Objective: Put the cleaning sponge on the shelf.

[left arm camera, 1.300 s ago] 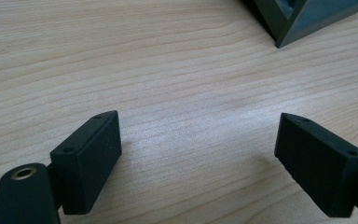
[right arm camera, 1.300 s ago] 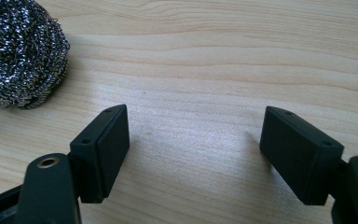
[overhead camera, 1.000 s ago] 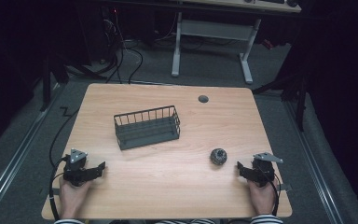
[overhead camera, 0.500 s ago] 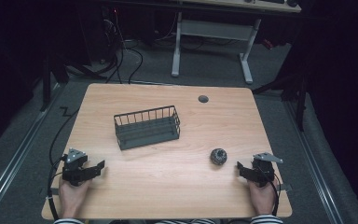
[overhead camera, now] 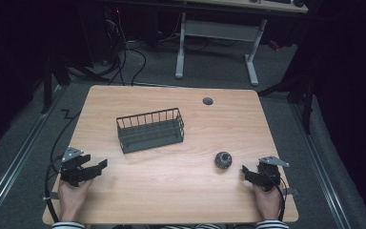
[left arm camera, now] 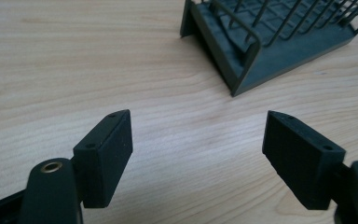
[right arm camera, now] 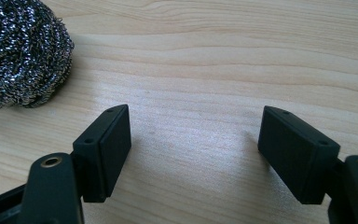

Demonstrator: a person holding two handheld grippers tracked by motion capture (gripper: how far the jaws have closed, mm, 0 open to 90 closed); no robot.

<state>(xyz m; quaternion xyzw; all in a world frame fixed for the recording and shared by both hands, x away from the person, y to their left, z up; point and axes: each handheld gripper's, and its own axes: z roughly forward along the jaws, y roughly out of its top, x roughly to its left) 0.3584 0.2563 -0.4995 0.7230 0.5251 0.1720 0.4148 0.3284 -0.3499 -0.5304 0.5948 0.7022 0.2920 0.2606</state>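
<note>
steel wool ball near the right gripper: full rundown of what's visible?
The steel wool ball is a rounded scrubber of tangled, shiny silver-grey wire coils, dark in the high view. It sits loose on the bare wooden table, right of the wire basket, just ahead of the right gripper, whose open jaws don't touch it.

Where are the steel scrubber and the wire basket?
steel scrubber [overhead camera: 223, 160]: high view, middle of the ball, on the table.
wire basket [overhead camera: 150, 130]: high view, its front wall of bars.

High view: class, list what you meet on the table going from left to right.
left gripper → wire basket → cable hole → steel scourer → right gripper
</note>
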